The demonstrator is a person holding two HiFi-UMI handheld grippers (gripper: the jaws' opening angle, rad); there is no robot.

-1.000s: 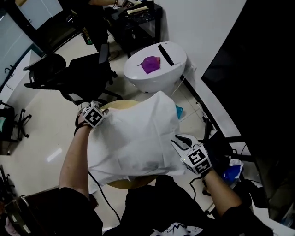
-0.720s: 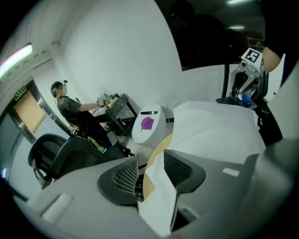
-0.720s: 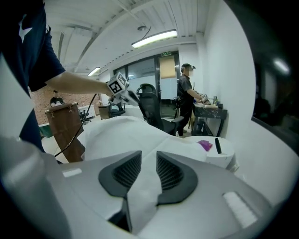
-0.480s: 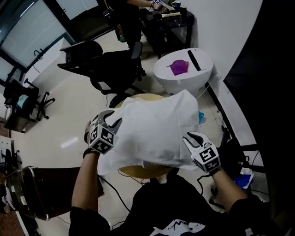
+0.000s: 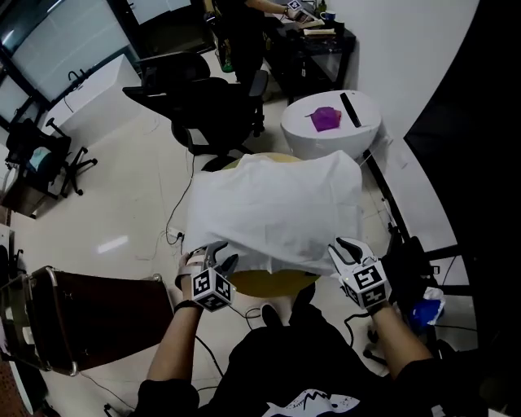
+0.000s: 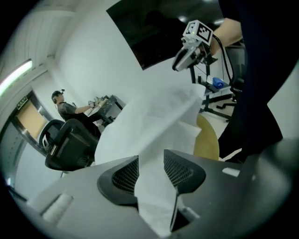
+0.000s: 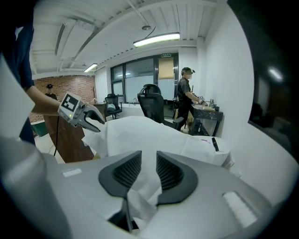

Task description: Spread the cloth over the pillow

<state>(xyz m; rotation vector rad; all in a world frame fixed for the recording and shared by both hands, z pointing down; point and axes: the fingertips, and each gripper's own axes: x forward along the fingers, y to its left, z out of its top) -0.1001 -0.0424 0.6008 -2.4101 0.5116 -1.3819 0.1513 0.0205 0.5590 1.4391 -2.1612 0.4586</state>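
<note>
the cloth [image 5: 277,208] lies white and puffed over the round yellow tabletop [image 5: 273,283], covering most of it; only a crescent of tabletop shows at the cloth's 6 o'clock edge. the pillow is hidden beneath it.

the left tongs [image 5: 218,259] sit at the cloth's 7 o'clock corner. their jaws have just been opening a little, yet a strip of cloth runs between the pads and fills the gap, so they are clamped on it. the right tongs [image 5: 342,247] are at the 4 o'clock corner, jaws pinched on a crumpled fold of the same cloth.

around it: at 1 o'clock, just beside the far edge, a white round stand [image 5: 330,140] carries a purple scrap [image 5: 325,119] and a black bar [image 5: 349,109]. at 11 o'clock a black office chair [image 5: 216,102] stands near the tabletop. at 8 o'clock, well apart, is a brown cabinet [image 5: 89,318]. at 12 o'clock a person [image 5: 236,24] stands by a dark desk [image 5: 313,45]. at 4 o'clock, beyond the right tongs, a black frame [image 5: 415,252] and something blue [image 5: 423,309] crowd the floor.
</note>
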